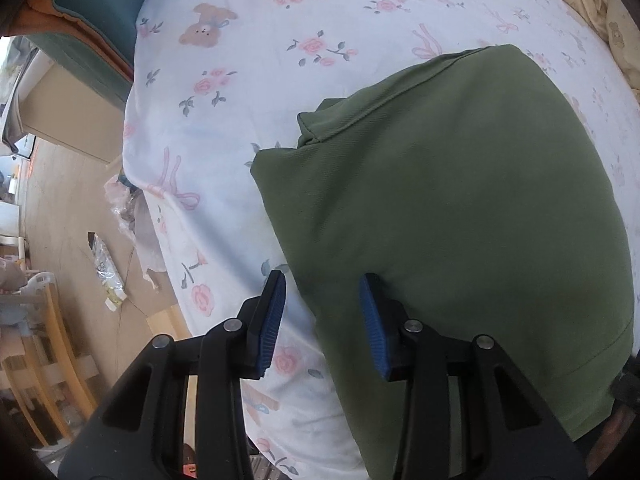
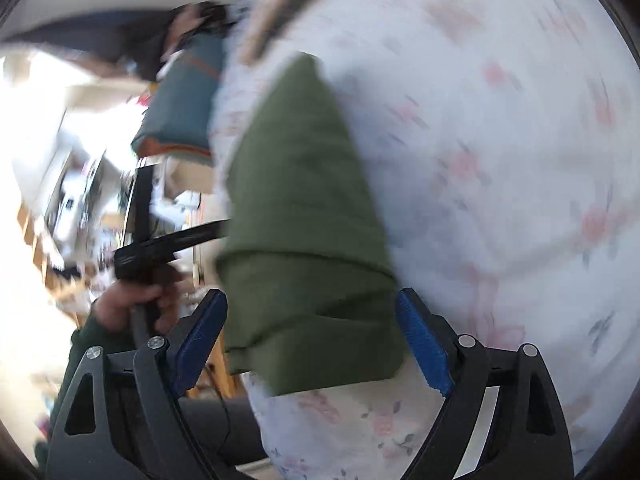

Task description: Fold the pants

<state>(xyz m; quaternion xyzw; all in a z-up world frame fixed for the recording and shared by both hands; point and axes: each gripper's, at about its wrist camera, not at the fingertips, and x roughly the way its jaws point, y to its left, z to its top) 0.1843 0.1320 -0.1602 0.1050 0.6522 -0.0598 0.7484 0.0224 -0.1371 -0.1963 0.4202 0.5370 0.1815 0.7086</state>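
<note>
Blue-padded left gripper (image 1: 322,322) fingers spread wide, holding nothing, poised over the near edge of the bed (image 1: 224,128) astride the pants' (image 1: 460,216) side edge. Right gripper (image 2: 312,342) likewise gaping, empty, straddling the layered green bundle. Folding seemingly almost done; next probably pressing flat or one last fold.

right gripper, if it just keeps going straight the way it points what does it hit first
Most likely the folded green pants. The right gripper is open, and the near end of the pants already sits between its fingers, on the floral bed sheet. The view is motion-blurred, so depth is uncertain.
</note>
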